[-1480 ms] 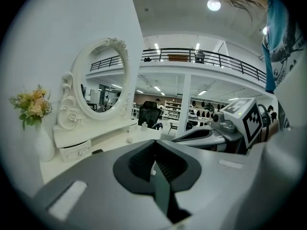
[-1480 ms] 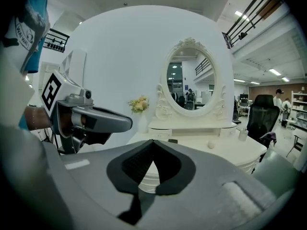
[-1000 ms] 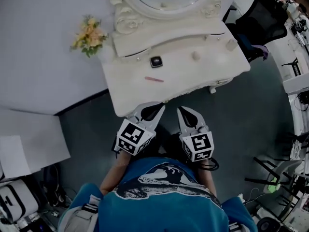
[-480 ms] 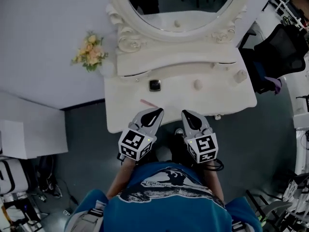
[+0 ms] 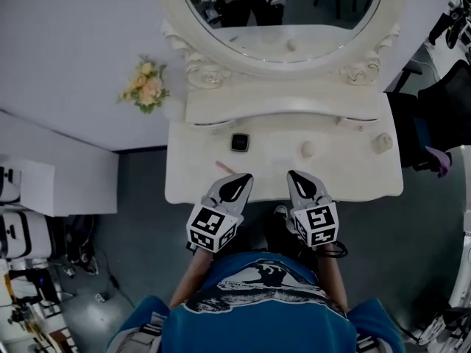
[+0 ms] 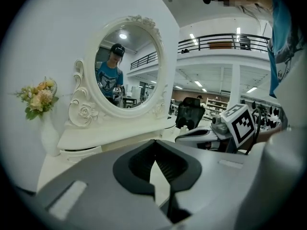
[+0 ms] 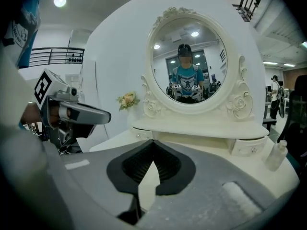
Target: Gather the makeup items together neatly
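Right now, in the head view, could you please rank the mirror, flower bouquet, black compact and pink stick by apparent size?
1. mirror
2. flower bouquet
3. black compact
4. pink stick, roughly the compact's length but far thinner, so this pair is close.

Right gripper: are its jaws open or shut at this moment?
Shut. The right gripper shows its jaw tips touching in its own view, with nothing between them.

Dim, flat and grey from the head view, without hard shadows. Brighter in both gripper views, lit from a round ceiling lamp (image 7: pixel 60 1) and strip lights (image 6: pixel 194 36). Heavily fisheyed there, black at the corners; soft on the near left gripper (image 6: pixel 154 143) and right gripper (image 7: pixel 152 142).
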